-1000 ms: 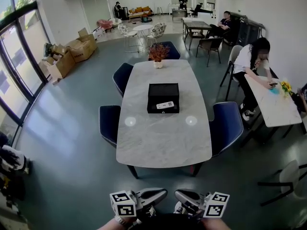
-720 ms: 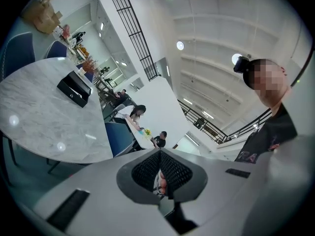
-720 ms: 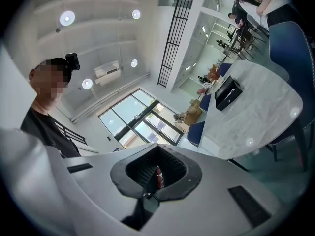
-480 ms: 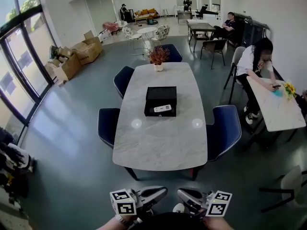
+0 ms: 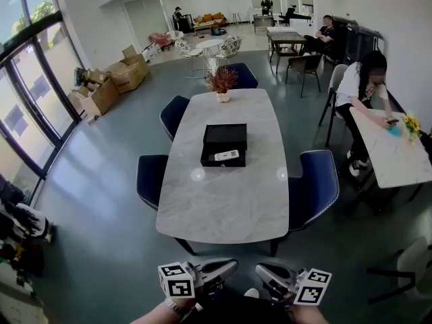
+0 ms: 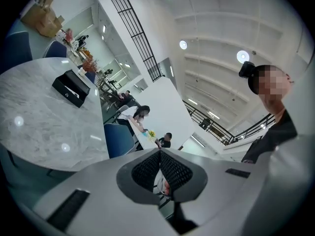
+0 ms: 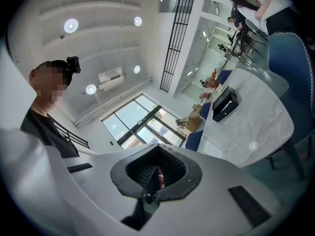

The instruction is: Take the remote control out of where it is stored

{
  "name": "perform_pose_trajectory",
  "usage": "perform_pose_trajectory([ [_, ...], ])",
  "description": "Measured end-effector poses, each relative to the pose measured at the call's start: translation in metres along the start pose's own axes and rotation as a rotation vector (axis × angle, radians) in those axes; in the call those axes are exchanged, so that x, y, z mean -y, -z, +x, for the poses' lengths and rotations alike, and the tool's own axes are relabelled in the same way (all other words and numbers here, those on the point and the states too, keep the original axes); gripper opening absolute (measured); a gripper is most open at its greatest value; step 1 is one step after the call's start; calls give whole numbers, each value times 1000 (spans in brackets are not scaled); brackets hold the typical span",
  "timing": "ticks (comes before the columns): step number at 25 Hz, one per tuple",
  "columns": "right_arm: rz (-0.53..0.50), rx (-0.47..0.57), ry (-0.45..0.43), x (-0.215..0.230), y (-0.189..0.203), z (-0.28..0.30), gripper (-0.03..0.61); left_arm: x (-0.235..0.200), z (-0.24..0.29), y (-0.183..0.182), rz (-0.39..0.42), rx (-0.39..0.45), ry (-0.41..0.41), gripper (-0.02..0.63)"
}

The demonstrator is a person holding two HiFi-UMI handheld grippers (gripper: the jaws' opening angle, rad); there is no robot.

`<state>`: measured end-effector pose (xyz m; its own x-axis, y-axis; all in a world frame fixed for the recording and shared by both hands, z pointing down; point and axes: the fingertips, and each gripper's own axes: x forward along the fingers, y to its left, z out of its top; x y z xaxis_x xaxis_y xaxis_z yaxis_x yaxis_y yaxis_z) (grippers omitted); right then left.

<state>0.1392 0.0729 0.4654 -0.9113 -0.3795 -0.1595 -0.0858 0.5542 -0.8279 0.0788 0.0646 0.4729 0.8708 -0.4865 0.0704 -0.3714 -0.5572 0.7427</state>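
Find remote control [image 5: 227,155] at the centre of the table [image 5: 223,208], on the near part of the black box [image 5: 223,133]; in or atop, cannot tell. Long axis across the table, slightly skewed. Both well short of the table's near end, side by side, roughly level, equally near: left gripper [image 5: 229,267], right gripper [image 5: 262,271]. Pads pressed together on both, nothing pinched.
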Motion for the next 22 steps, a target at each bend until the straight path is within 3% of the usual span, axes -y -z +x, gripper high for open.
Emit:
perform_pose_trajectory([
  [13,4,94,79,27,-32,-2,9,-51,26,-41,-55,-8,8,8],
  [22,-19,190,179,55,-61,29,9,-164,19,-126,106,-86,-106,8],
])
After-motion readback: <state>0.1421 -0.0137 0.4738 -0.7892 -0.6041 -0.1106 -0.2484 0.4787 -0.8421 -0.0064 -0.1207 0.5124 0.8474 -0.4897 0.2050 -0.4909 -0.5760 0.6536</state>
